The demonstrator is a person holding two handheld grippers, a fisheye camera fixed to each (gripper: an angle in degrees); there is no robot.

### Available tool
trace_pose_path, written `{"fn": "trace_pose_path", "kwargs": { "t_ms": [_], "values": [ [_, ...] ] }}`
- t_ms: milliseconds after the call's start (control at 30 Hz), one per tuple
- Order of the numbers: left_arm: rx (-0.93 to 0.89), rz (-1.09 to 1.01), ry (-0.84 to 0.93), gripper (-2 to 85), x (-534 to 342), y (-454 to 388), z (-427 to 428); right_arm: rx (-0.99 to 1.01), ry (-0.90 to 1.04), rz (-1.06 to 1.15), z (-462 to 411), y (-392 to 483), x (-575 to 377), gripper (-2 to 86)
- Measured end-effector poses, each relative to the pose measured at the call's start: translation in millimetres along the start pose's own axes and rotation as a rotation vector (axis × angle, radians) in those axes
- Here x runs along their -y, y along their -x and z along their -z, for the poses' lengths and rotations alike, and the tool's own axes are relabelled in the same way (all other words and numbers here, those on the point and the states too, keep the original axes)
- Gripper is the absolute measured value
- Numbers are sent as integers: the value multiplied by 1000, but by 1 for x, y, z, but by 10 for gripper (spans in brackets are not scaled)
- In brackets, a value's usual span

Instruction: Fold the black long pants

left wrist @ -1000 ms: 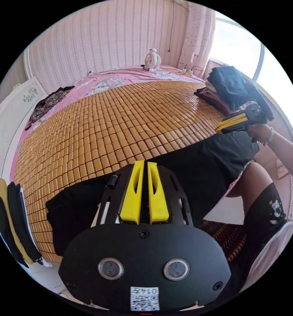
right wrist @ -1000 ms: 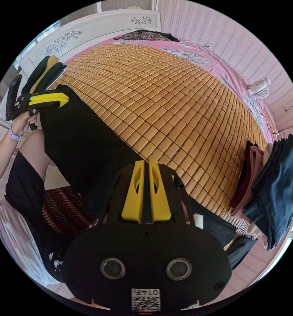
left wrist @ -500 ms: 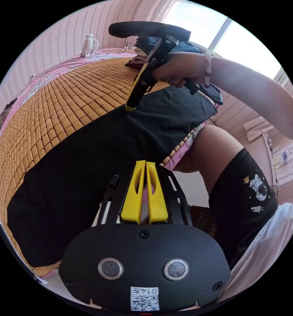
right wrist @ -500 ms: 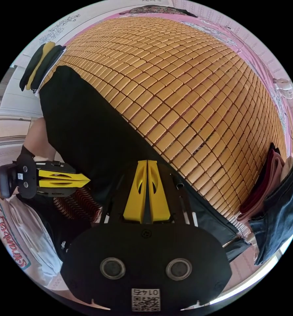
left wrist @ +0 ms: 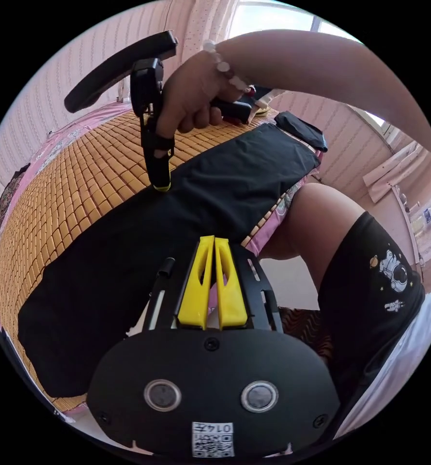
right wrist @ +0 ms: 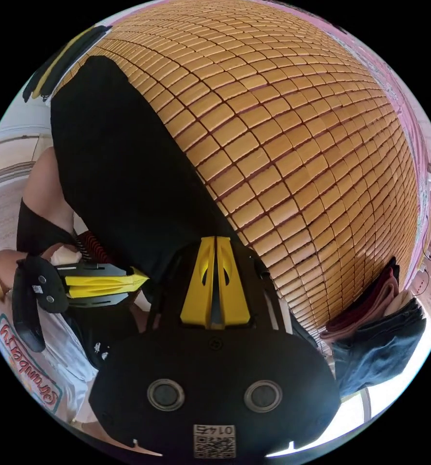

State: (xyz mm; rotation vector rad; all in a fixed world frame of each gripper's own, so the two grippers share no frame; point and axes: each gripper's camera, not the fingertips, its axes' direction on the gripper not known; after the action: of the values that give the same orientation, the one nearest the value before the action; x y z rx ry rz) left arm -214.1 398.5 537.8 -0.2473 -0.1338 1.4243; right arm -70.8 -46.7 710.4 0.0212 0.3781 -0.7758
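The black long pants (left wrist: pixel 128 252) lie flat in a long strip along the near edge of the bed, also in the right gripper view (right wrist: pixel 114 160). My left gripper (left wrist: pixel 213 240) is shut, its tips at the pants' near edge over the bed side; it enters the right gripper view from the left (right wrist: pixel 145 279). My right gripper (right wrist: pixel 215 240) is shut, tips at the pants' far edge where they meet the mat. In the left gripper view it comes down from above (left wrist: pixel 161 186) in a hand, touching that far edge. Nothing shows between either pair of jaws.
A bamboo mat (right wrist: pixel 283 121) covers the bed over a pink sheet. Folded clothes (right wrist: pixel 375 319) are stacked at the mat's end. A small black cloth (left wrist: pixel 300 131) lies beyond the pants' end. The person's leg in black shorts (left wrist: pixel 370 271) stands against the bed side.
Both cameras have swung down toward the pants. The right gripper came from the folded stack to the pants' far edge. The left gripper dropped from the pants' end to their near edge.
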Motion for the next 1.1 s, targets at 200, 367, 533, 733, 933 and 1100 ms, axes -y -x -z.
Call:
{"fn": "trace_pose_path", "kwargs": {
  "t_ms": [200,367,533,733,933,1100],
  "values": [
    [71,-37,26,-10,-13,-10,-5,-89,119,54,-19,13,29,-9],
    [41,-12,8,-10,-29,-5,-6,-87,154,46,-32,10,36,-8],
    [-40,86,-113,-8,-67,40,37,-95,98,90,-40,7,19,-7],
    [132,375,-339,36,-197,143,142,129,-184,52,3,-34,-20,16],
    [260,539,-379,126,-307,202,179,269,-567,361,75,56,55,111],
    [210,527,-381,152,-336,235,172,247,-583,497,70,145,164,124]
  ]
}}
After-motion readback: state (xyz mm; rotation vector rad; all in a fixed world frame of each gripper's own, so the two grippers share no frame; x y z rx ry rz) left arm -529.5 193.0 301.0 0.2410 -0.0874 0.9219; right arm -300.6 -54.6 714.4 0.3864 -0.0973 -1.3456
